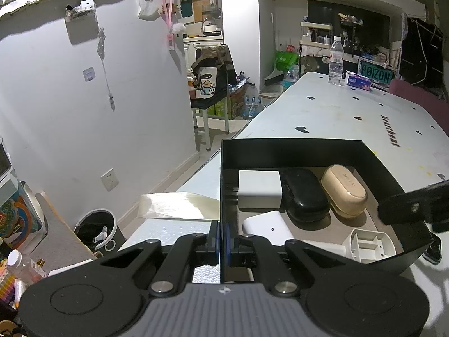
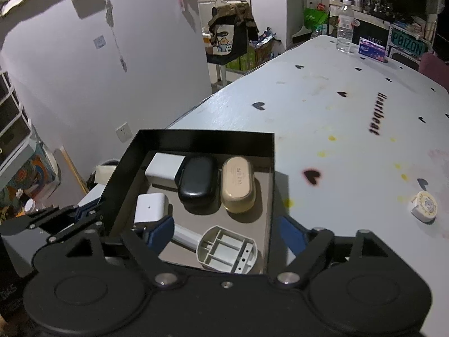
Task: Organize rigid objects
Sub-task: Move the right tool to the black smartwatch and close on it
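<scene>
Five items already packed in the black box (image 2: 202, 140): grey plastic piece (image 2: 227, 250) nearest, white adapter (image 2: 150, 207), then white block (image 2: 164, 168), black case (image 2: 197, 185) and beige case (image 2: 238, 188) farther back. Left gripper (image 1: 223, 241) clamped shut on the box's near wall, right gripper (image 2: 224, 230) spread wide and empty above the grey piece. Left to do, probably: one small round tin (image 2: 425, 206) lying apart on the worktop (image 2: 322, 106), well right of the box.
</scene>
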